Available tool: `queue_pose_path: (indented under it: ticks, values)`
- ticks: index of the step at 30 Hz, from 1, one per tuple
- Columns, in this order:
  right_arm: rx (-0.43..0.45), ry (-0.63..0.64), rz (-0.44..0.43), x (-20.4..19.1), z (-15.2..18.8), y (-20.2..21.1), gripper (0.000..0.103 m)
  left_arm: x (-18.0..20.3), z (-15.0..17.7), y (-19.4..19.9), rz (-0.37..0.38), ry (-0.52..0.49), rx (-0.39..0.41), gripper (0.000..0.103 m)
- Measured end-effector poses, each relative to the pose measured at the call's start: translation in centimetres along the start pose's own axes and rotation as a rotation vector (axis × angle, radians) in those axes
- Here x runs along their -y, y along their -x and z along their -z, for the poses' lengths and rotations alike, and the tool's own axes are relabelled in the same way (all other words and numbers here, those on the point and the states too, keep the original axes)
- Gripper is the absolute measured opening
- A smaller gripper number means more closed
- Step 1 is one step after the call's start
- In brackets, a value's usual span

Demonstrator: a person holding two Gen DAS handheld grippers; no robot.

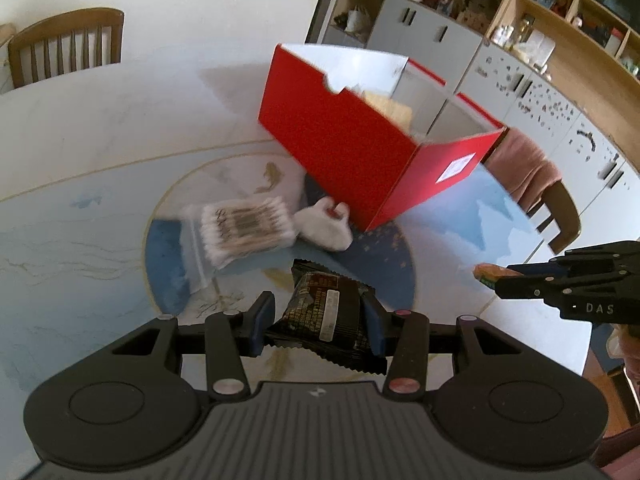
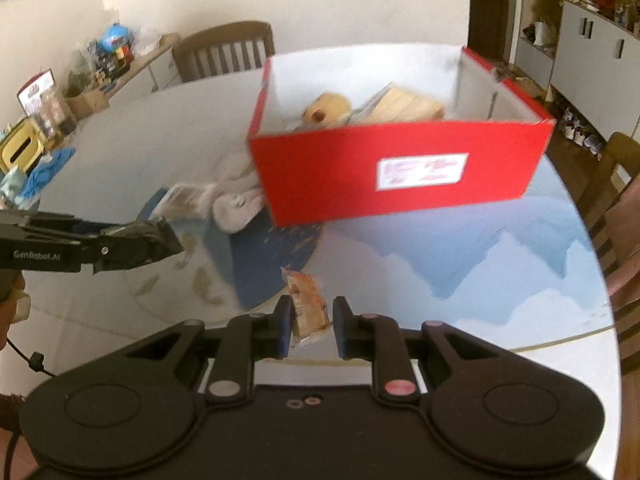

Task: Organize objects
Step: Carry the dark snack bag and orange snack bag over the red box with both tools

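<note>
Left gripper [image 1: 318, 322] clamps dark snack packet [image 1: 328, 320]; right gripper [image 2: 308, 320] pinches small orange packet [image 2: 307, 306] narrowly. Both are above the table [image 1: 80, 140], short of the red box [image 1: 344, 144] near its centre. Risk: the crinkly wrappers slip free, or a packet clips the box wall.

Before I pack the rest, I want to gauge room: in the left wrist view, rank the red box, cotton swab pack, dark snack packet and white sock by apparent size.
1. Red box
2. Swab pack and dark packet: alike; the packet is nearer the camera, so unsure
3. White sock
</note>
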State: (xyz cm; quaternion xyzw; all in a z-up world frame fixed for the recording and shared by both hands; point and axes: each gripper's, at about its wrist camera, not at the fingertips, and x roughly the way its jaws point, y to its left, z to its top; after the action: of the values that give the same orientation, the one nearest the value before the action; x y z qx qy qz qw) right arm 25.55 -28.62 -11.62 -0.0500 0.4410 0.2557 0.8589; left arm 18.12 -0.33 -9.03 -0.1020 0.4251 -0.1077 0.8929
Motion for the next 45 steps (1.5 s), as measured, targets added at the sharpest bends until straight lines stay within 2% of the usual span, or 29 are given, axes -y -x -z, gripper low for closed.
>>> queue_pose_path:
  ticks: [15,24,32,37,45]
  values:
    - [0.176,-0.019,0.034,7.6,-6.7,3.9,0.020,5.4,-6.1,1.0,0.000,-0.006,0.112,0.045]
    - [0.257,0.041,0.031,9.8,-11.6,3.4,0.020,9.3,-11.1,-0.5,-0.009,-0.053,0.174,0.045]
    - [0.204,0.068,0.049,11.2,-14.2,-0.5,0.020,12.9,-14.7,-4.7,-0.035,-0.122,0.160,0.046]
    - [0.152,0.071,0.068,12.2,-15.0,-3.2,0.020,14.6,-15.8,-8.2,-0.094,-0.181,0.140,0.046]
    - [0.053,0.087,0.057,13.9,-15.2,-7.0,0.020,14.9,-17.3,-13.3,-0.159,-0.203,0.072,0.046]
